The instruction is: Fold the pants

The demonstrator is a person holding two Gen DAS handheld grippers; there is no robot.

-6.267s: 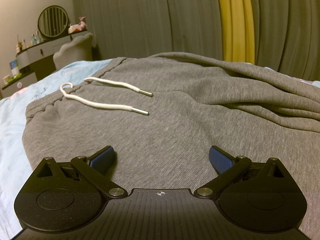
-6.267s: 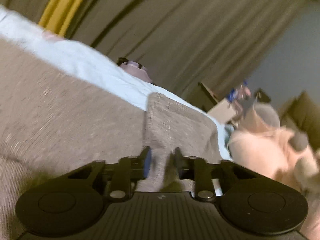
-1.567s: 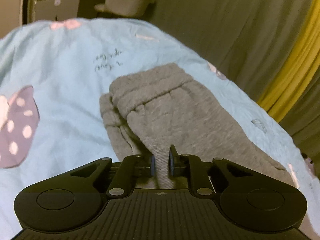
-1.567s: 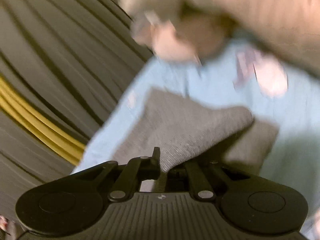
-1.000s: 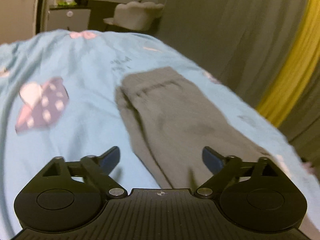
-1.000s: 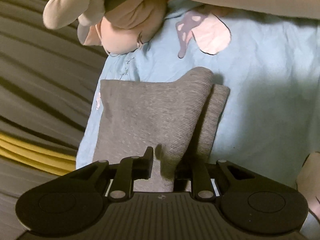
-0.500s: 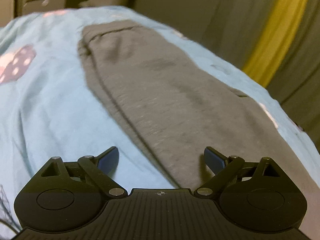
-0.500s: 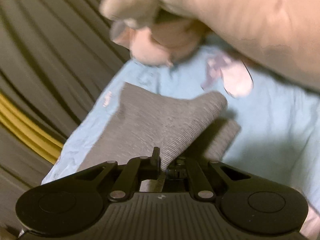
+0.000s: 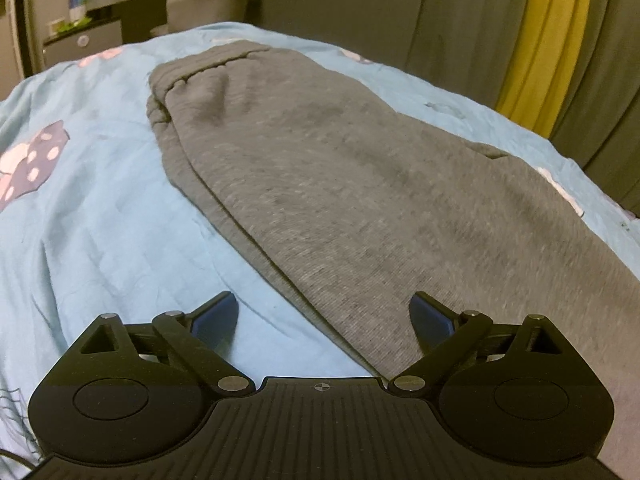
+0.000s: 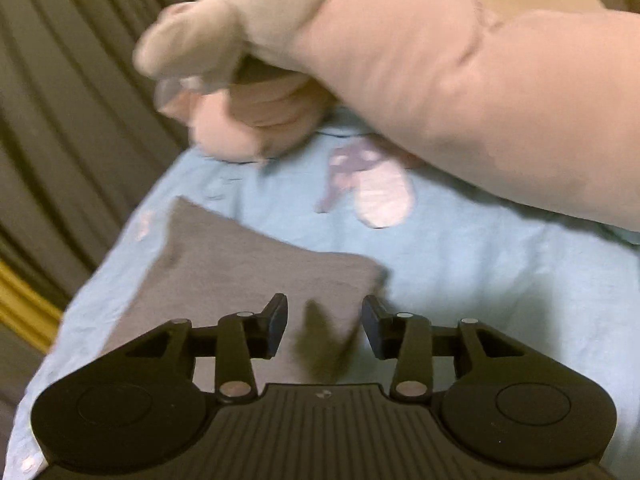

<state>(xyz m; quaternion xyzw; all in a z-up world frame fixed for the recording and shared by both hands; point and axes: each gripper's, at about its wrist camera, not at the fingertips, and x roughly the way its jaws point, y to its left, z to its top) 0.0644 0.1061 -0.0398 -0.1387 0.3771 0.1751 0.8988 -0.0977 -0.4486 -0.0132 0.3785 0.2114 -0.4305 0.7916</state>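
Half a second ago the right gripper point(image 10: 324, 330) was clamped on the leg end of the grey sweatpants point(image 9: 340, 184); its fingers have just been opening, and the cloth now lies loose between them, pads clear of it. The left gripper point(image 9: 324, 316) has its fingers spread wide, as before, with nothing pinched; the near edge of the pants runs between them.

The pants lie folded lengthwise, one leg stacked on the other, on the light blue bedsheet point(image 9: 100, 220), with the gathered waistband point(image 9: 200, 64) far beyond the left fingers.

Only the left view shows the waistband and the yellow curtain point(image 9: 548, 36). Only the right view shows the pink plush toy point(image 10: 400, 64), beyond its fingers.
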